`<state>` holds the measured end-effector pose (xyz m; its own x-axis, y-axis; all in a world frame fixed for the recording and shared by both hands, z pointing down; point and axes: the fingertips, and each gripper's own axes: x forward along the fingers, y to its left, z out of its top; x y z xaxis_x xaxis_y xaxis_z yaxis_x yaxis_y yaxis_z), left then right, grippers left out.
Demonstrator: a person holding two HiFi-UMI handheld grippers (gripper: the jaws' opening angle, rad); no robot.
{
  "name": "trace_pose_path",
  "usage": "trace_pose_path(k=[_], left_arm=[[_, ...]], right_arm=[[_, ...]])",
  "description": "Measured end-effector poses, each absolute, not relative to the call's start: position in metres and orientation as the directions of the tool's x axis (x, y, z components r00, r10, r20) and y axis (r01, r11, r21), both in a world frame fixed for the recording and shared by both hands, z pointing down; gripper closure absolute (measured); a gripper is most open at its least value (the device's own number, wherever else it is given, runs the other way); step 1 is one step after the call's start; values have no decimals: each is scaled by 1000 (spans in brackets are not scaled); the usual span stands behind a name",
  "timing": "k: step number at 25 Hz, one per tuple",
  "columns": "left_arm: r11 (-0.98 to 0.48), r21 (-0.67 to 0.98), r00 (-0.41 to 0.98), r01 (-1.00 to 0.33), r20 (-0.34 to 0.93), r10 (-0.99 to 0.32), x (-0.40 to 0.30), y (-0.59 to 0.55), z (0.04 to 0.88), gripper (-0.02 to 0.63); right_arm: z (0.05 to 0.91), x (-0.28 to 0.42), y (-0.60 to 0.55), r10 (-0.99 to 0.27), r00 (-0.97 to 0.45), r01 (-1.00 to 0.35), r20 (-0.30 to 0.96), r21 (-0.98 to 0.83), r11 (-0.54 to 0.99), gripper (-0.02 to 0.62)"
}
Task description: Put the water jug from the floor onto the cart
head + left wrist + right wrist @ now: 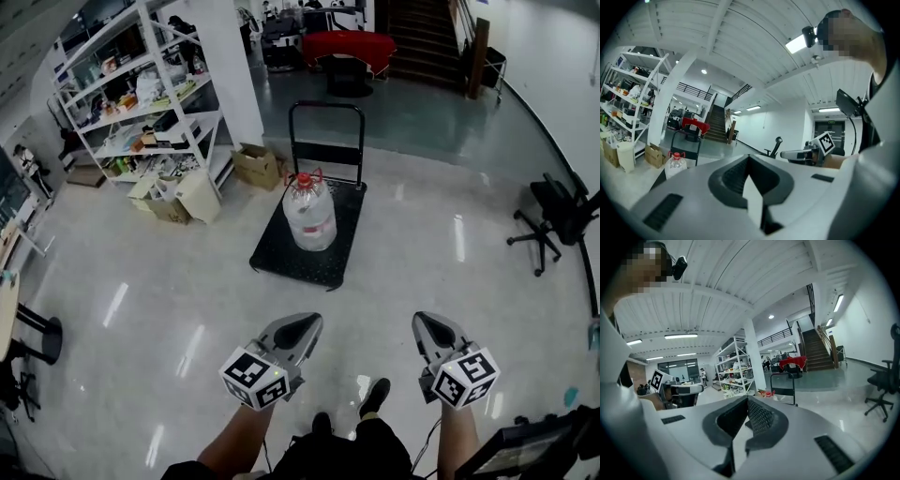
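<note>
Shiny floor (169, 281) on the near side of the cart (333, 261) is wide open. A cardboard box (258, 166) and shelving rack (141, 103) crowd its left, office chair (553, 214) well to its right. Behind its handle (325, 105) looks clear, though it's dim.

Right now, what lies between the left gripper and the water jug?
Head view: only bare floor, then the cart deck the water jug stands on.

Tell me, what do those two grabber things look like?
The left gripper and right gripper are smooth pale grey wedges with dark ribbed pads inside. Each carries a white cube printed with black square markers. The person wears dark trousers and black shoes; no sleeves show.
</note>
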<state>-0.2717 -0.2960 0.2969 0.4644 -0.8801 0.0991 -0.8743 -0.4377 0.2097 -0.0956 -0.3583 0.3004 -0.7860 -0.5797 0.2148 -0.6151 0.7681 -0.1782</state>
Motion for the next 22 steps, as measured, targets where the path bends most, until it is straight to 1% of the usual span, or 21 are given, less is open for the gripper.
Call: trace_pose_path(k=[4,9,13,17,22], left_arm=[[-456,222,484,-862,91,-871,-250,-253,299,604],[-485,197,507,-852,83,-858,-196,-208,286,604],[-464,184,484,-867,83,-871,-149,-168,287,604],[-416,205,439,-886,81,-895,-105,-129,293,604],[-424,202,452,-883,122,-884,-57,-75,283,604]], right_arm=[[299,-83,-300,-581,-787,-614,210,-163,773,592],[286,-42,-246,-586,-792,-609,172,-150,779,592],[284,-1,-206,-562,-815,-578,137,-154,801,592],[290,48,-169,-551,-824,-566,131,-137,813,592],[285,97,-122,-565,-812,-584,146,-182,791,592]])
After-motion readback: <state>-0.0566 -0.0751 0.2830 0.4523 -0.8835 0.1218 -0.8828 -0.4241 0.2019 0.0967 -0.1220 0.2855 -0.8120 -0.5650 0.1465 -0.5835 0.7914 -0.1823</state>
